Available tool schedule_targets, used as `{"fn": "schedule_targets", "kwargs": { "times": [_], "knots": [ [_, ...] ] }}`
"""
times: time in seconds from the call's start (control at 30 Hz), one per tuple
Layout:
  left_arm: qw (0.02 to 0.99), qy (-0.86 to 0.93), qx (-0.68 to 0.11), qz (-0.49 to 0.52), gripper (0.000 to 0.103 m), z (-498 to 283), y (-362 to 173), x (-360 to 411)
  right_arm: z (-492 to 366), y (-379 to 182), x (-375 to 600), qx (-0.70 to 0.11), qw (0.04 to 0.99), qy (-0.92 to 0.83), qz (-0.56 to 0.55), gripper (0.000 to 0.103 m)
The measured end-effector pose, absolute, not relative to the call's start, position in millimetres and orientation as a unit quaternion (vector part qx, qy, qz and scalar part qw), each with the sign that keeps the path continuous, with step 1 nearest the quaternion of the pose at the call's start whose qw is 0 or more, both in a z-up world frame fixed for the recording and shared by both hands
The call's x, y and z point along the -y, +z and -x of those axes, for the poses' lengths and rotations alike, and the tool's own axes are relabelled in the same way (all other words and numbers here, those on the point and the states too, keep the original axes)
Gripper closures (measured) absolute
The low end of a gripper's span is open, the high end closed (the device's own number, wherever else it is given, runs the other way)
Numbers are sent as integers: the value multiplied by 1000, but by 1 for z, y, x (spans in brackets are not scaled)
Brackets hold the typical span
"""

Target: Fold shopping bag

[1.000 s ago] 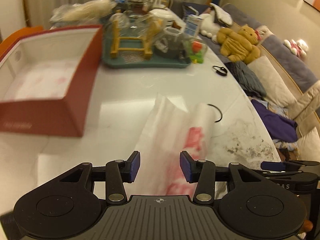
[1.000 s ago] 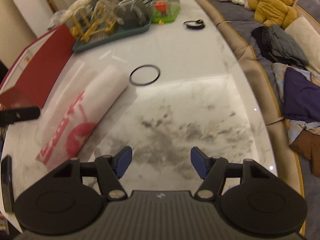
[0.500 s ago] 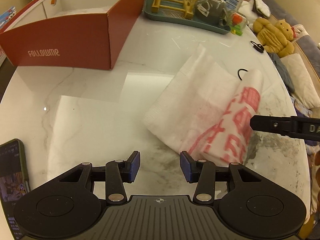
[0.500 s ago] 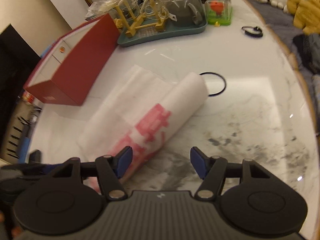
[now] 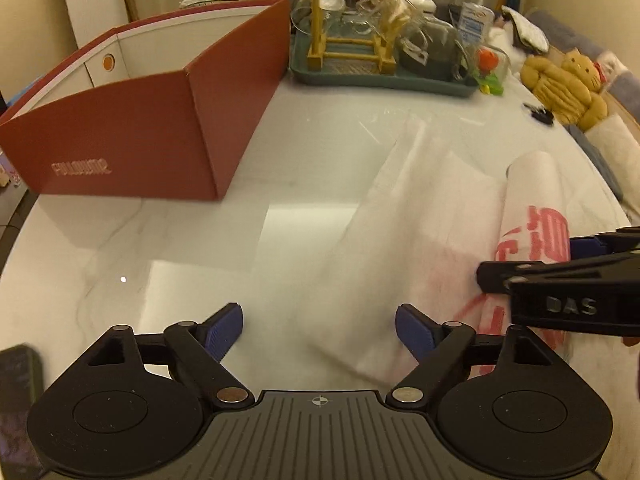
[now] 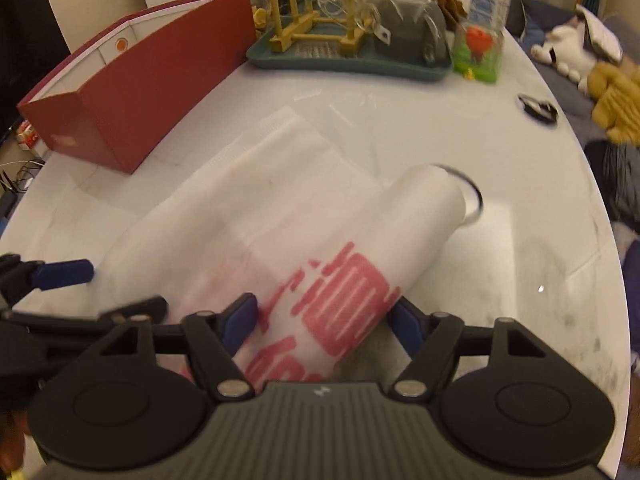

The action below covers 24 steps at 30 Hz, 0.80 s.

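Note:
A white plastic shopping bag (image 5: 432,216) with red print lies on the white marble table (image 5: 200,248), part flat and part rolled into a tube (image 6: 360,248). My right gripper (image 6: 324,320) is open, its blue pads on either side of the near end of the roll. It shows from the side in the left wrist view (image 5: 560,272), over the bag's near right part. My left gripper (image 5: 319,332) is open wide and empty, low over the table just left of the bag's near corner. It shows in the right wrist view (image 6: 60,280).
A red open box (image 5: 152,120) stands at the left. A teal tray (image 5: 380,76) with glassware is at the back. A black ring (image 6: 468,196) lies past the roll's far end. A phone (image 5: 16,392) lies at the near left. A sofa with soft toys (image 5: 560,80) runs along the right edge.
Both grippers have come closer to the bag. The left jaws have opened wider. The right gripper has moved forward so that the roll's near end now lies between its pads.

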<state>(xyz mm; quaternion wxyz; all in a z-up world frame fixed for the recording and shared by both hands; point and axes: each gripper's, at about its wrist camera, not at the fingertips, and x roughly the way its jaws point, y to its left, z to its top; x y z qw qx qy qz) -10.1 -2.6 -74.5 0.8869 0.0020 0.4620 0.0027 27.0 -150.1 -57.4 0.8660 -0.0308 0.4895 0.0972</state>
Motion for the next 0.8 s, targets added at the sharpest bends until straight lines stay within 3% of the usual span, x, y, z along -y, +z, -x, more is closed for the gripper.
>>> {"fn": "schedule_targets", "kwargs": {
  "times": [0.13, 0.23, 0.4, 0.47, 0.8],
  "knots": [
    [889, 11, -457, 20, 18, -4, -67, -5, -54, -49, 157, -485, 869, 92, -12, 39],
    [895, 17, -444, 48, 13, 15, -67, -14, -32, -40, 171, -471, 875, 104, -32, 26],
    [918, 59, -389, 42, 0, 47, -91, -11, 34, -66, 199, -442, 893, 75, -35, 14],
    [929, 58, -364, 20, 0, 45, -99, -5, 47, -74, 203, -411, 908, 67, -39, 0],
    [935, 116, -334, 33, 0, 25, -102, 4, 35, -89, 174, -345, 935, 77, 31, 0]
  ]
}}
